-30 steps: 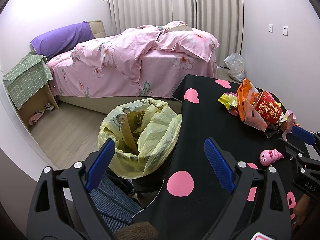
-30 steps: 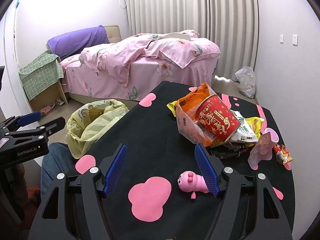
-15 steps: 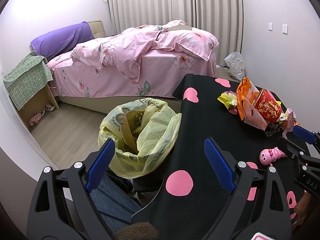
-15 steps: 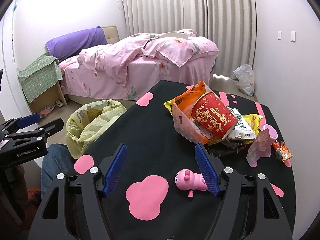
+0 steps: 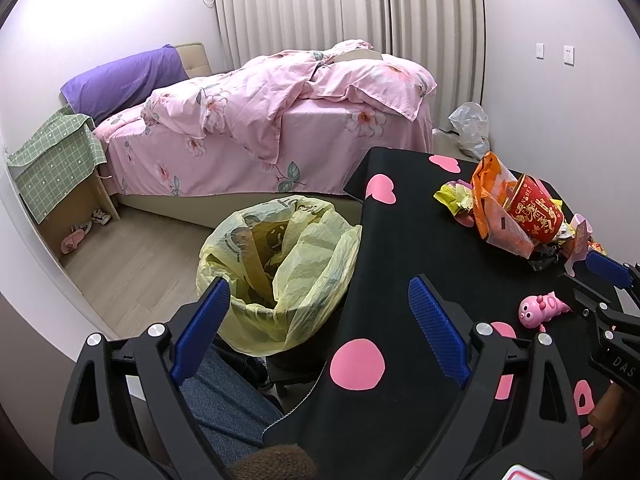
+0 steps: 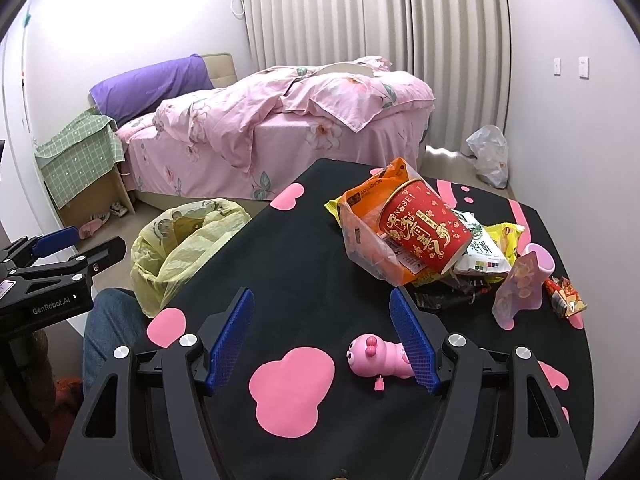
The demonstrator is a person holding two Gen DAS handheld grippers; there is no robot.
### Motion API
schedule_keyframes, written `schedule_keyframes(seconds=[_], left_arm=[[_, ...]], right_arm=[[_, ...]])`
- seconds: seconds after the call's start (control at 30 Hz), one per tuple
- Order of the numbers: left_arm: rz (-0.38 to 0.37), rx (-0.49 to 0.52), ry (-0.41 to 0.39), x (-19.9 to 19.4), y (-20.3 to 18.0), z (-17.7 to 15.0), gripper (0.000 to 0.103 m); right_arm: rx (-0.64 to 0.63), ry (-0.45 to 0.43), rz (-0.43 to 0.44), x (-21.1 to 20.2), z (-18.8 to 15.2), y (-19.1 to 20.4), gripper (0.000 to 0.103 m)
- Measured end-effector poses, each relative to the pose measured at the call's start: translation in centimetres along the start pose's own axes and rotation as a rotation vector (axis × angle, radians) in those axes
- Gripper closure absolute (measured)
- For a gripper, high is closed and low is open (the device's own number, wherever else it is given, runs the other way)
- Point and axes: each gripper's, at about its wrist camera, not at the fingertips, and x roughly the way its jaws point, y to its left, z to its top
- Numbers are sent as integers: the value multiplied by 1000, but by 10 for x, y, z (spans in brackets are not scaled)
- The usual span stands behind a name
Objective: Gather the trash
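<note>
On the black table [image 6: 304, 248], crumpled wrappers [image 6: 486, 254] surround a red paper cup [image 6: 424, 226]; both grippers' jaws wide.

Setting: home bedroom, shown by bed [image 6: 280, 128] with rumpled pink floral bedding, purple pillow [image 6: 152, 88], drawn pleated curtains [image 6: 376, 12], wood-look floor [image 5: 144, 264], slippers [image 5: 74, 242] under a side cabinet.

My left camera looks from the table's [image 5: 400, 216] near-left edge toward the bed [image 5: 256, 128]. My right camera sits further right, above the tabletop. Both share the bin [image 6: 188, 240] and bed.
</note>
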Motion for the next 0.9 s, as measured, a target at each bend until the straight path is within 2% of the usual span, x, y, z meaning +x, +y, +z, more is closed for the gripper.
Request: schedule_keyframes(seconds=[0.9], left_arm=[[0, 1, 2, 1, -3, 1, 16]], right_arm=[[2, -2, -2, -1, -1, -1, 35]])
